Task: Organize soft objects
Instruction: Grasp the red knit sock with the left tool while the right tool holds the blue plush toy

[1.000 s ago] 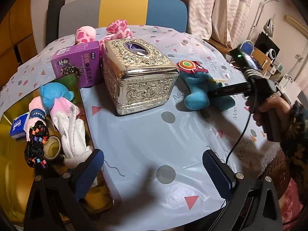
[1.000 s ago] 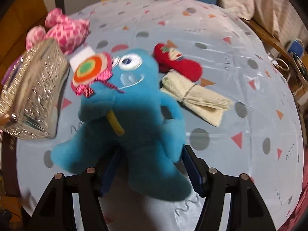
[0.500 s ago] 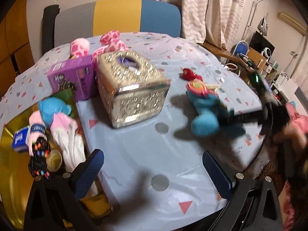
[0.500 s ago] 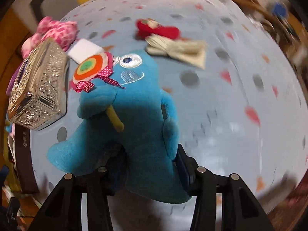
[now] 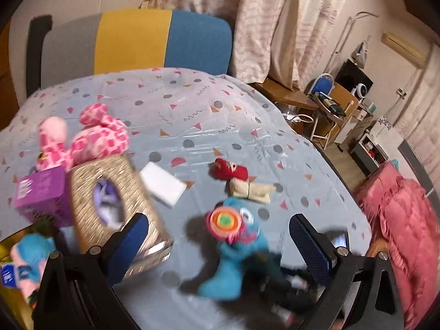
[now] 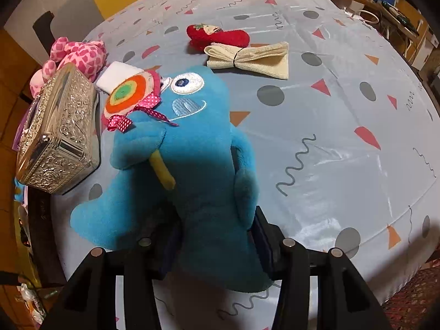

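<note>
The blue plush monster with a felt lollipop (image 6: 198,148) was pinched at its lower body between the pads of the right gripper (image 6: 214,247), whose jaws had closed in on it over the last second after standing wider around it. It hung over the near part of the pale blue patterned tablecloth (image 6: 343,143), just beside the embossed silver tissue box (image 6: 59,137), having been drawn back and turned from where it lay. That reads as the grasp being complete and the carry beginning.

The left gripper (image 5: 220,244) was spread and empty; its view had swung from the gold tray toward the table's middle, where the toy now sat blurred between its fingers.

Still on the cloth were the red strawberry plush (image 6: 217,37), the tied cream cloth bundle (image 6: 250,57) and the pink checked plush (image 6: 79,55). The gold tray (image 5: 5,244), with other soft toys in it, looked like the likely destination.
</note>
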